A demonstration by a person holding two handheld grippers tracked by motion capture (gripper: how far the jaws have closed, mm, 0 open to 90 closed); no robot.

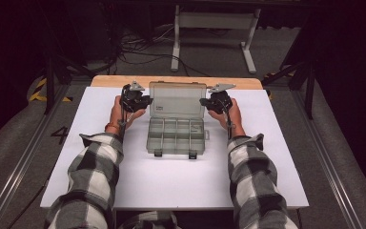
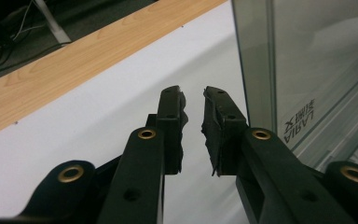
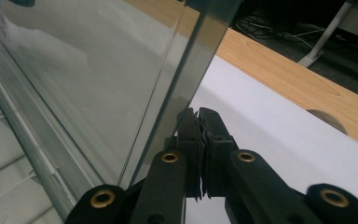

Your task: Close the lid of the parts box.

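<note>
Checked sleeves (image 1: 95, 167) fill the bottom of the high view, forearms reaching up to the frame's middle, where a clear compartment box (image 1: 176, 136) sits open on the white table (image 1: 171, 186), its lid (image 1: 177, 99) raised. At the lid's left edge the left gripper (image 1: 145, 101) has its jaws slightly parted, empty. At the lid's right edge the right gripper (image 1: 204, 102) has its jaws pressed together, beside the lid wall (image 3: 186, 88), holding nothing
</note>
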